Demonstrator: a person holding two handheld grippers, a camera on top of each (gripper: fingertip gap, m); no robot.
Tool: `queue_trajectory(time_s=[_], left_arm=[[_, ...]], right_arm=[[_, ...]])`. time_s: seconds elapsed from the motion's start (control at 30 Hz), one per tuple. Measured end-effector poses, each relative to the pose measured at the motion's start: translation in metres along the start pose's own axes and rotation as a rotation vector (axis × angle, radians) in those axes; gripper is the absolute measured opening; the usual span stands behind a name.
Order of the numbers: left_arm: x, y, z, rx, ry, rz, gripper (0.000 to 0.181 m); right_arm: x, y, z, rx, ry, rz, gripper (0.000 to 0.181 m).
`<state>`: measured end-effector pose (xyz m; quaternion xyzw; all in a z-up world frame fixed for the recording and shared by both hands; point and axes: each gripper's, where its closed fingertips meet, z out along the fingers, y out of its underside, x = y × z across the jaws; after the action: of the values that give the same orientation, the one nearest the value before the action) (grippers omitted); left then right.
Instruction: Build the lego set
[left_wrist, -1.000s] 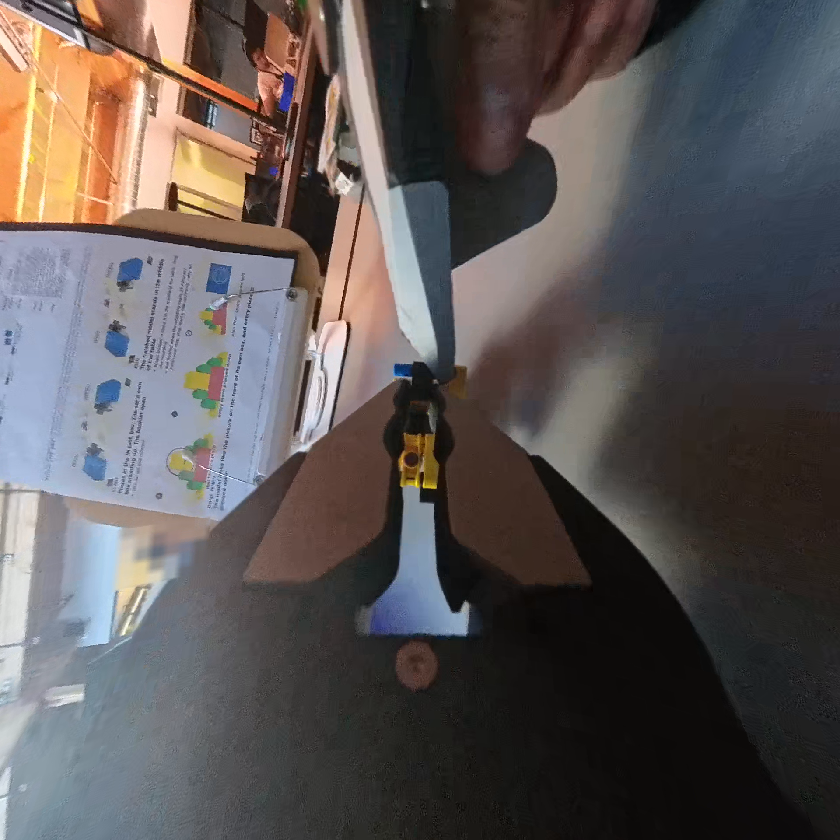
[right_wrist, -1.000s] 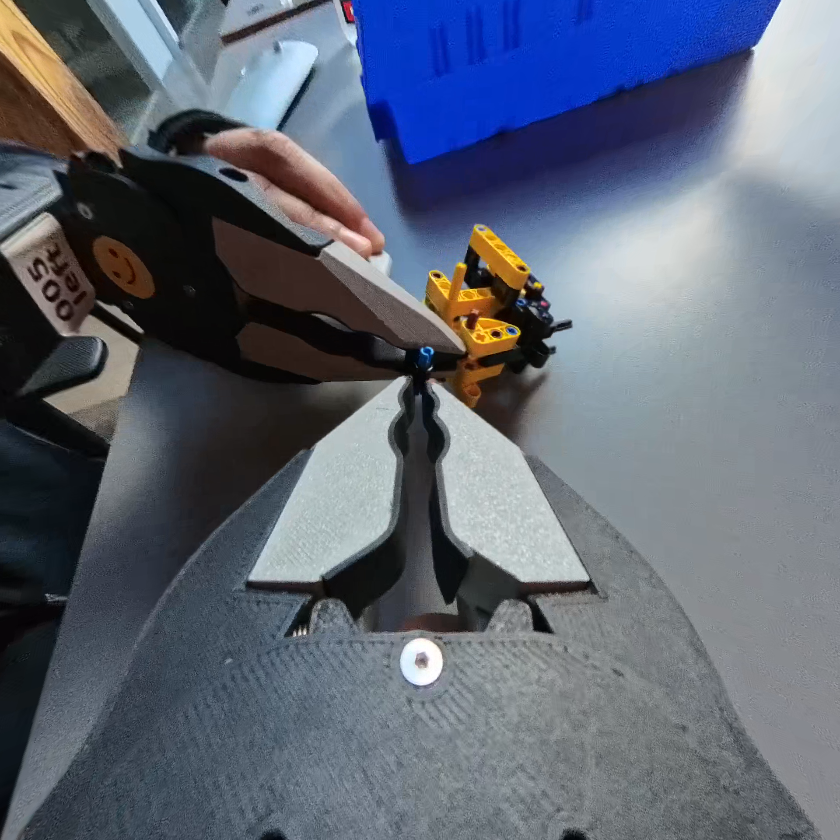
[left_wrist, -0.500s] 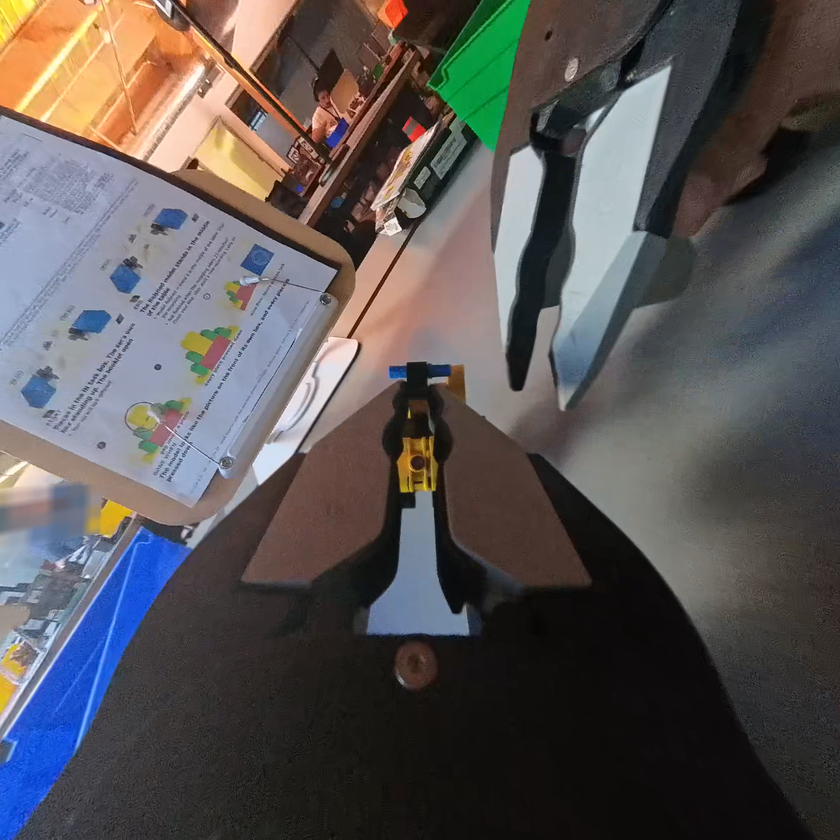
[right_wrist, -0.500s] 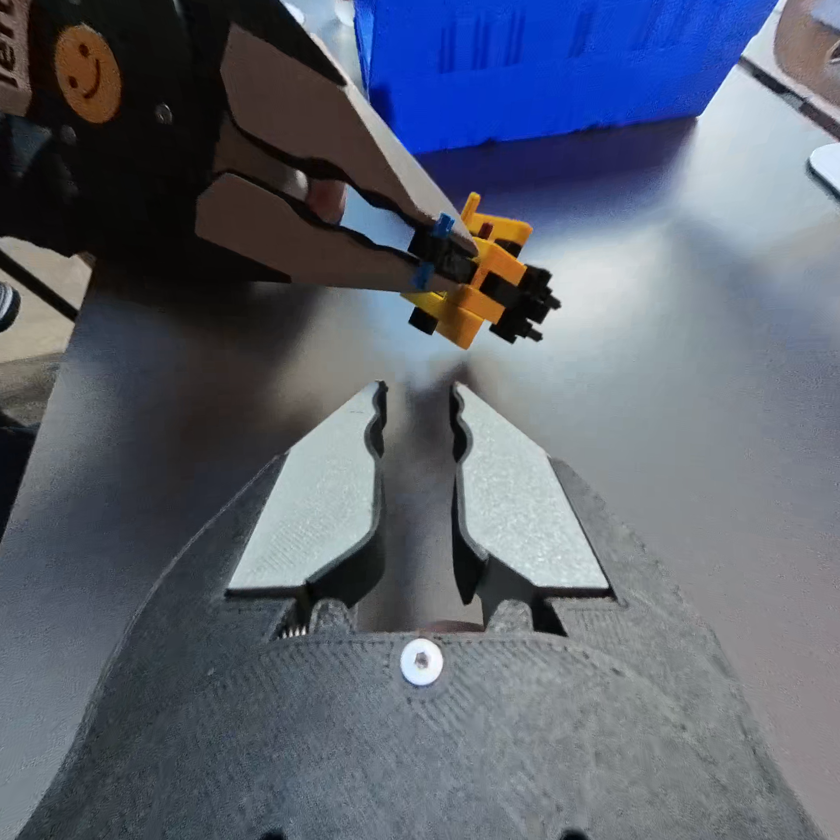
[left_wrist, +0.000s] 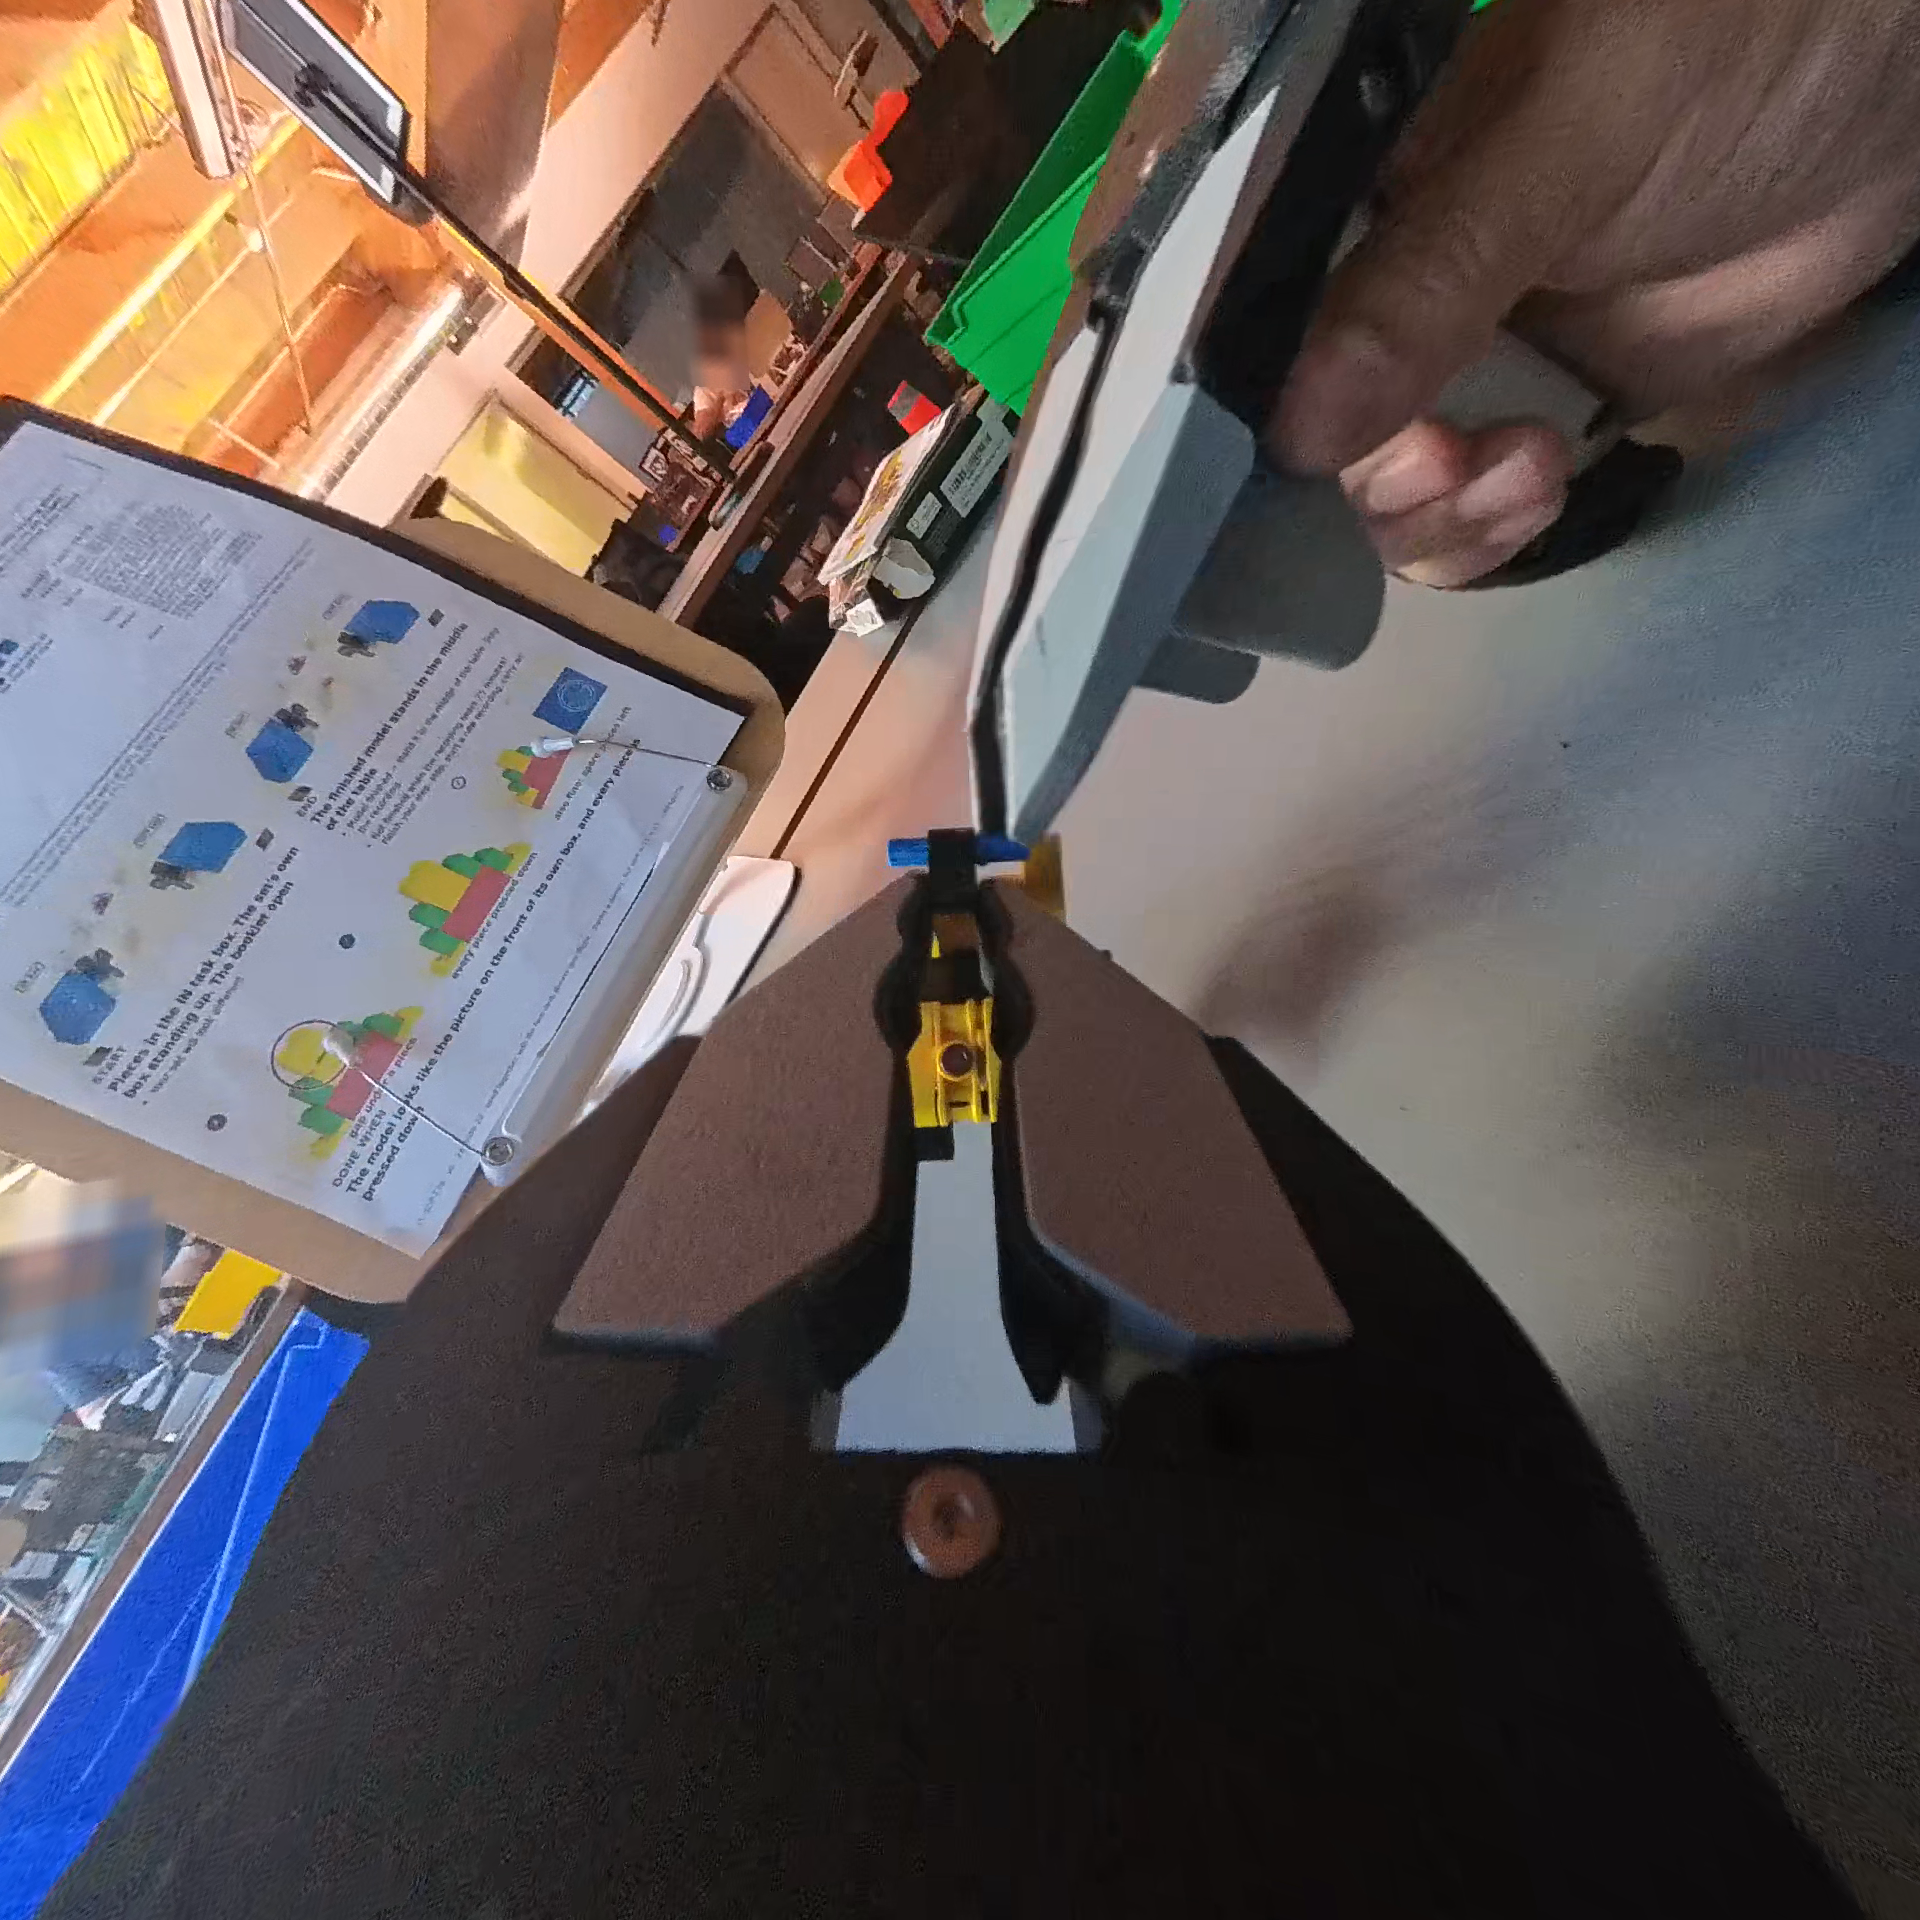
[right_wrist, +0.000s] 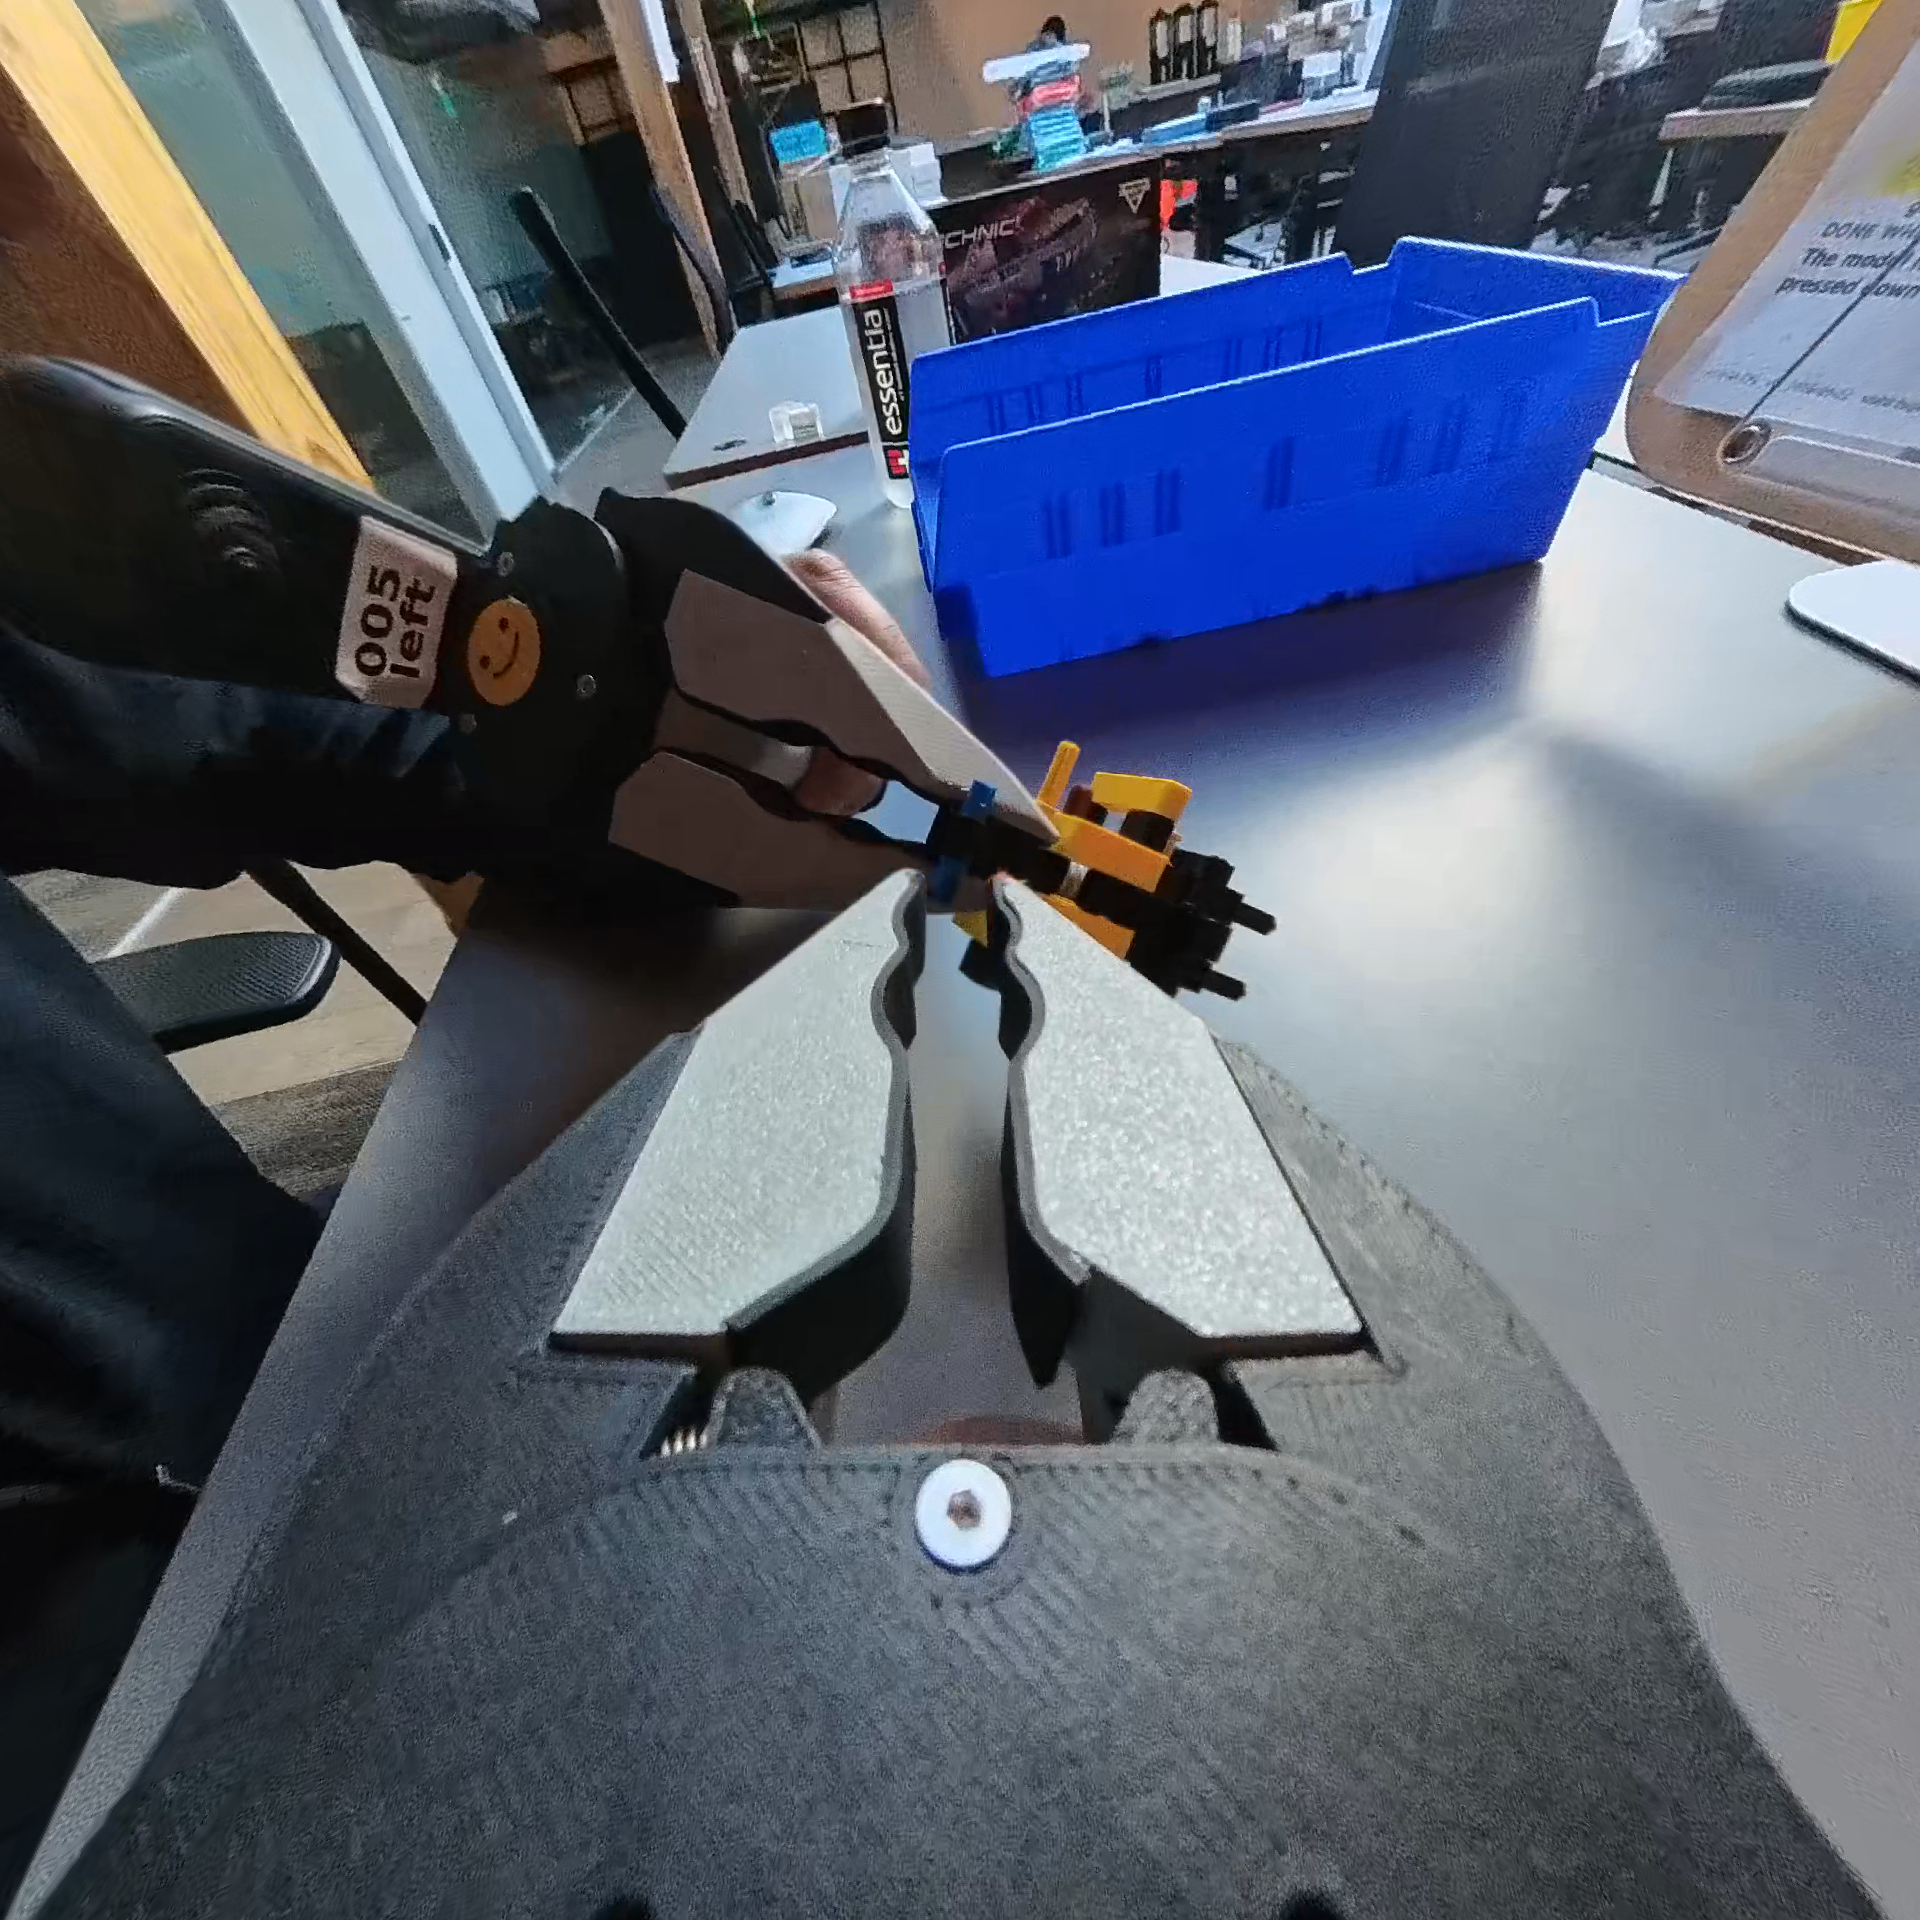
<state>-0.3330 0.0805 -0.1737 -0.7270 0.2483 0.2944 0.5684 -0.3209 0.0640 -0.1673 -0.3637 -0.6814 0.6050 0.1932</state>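
1. Right gripper (right_wrist: 958, 914): grey jaws parted with nothing between them, tips just beside the model.
2. Left gripper (right_wrist: 971, 842): clenched on the small yellow-and-black lego model (right_wrist: 1127, 868) with its blue pin (left_wrist: 956, 850), held above the dark matte table (right_wrist: 1558, 987).
3. Blue plastic bin (right_wrist: 1247, 478), farther back.
4. Clear water bottle (right_wrist: 891, 322), behind the bin.

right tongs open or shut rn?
Open. In the right wrist view a clear gap shows between the right tongs' tips, nothing clamped; the yellow-black lego assembly sits just beyond, held by the left tongs.
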Motion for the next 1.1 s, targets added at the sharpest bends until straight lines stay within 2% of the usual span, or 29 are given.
queue_trajectory(time_s=[0.13, 0.47, 0.6, 0.73, 0.83, 0.97, 1.1], left_arm=[[-0.002, -0.001, 0.0, -0.005, -0.019, 0.022, 0.005], [-0.004, -0.005, -0.002, -0.012, -0.07, 0.061, 0.004], [-0.007, -0.009, -0.004, -0.001, -0.102, 0.062, 0.004], [-0.005, -0.008, -0.004, -0.01, -0.104, 0.122, 0.005], [0.004, 0.008, 0.002, -0.094, -0.032, 0.155, 0.006], [0.011, 0.021, 0.005, -0.17, 0.033, 0.107, 0.006], [0.012, 0.027, 0.007, -0.189, 0.068, 0.027, 0.005]], right_arm=[[-0.003, 0.0, 0.001, 0.003, -0.017, -0.001, 0.002], [-0.004, -0.005, 0.003, 0.057, -0.059, 0.109, 0.002], [-0.006, -0.01, 0.002, 0.114, -0.109, 0.234, 0.001], [-0.006, -0.006, 0.002, 0.107, -0.172, 0.344, 0.0], [0.003, 0.011, 0.008, -0.024, -0.04, 0.2, 0.0], [0.016, 0.026, 0.011, -0.237, 0.215, -0.203, 0.0], [0.024, 0.032, 0.013, -0.281, 0.275, -0.272, 0.0]])
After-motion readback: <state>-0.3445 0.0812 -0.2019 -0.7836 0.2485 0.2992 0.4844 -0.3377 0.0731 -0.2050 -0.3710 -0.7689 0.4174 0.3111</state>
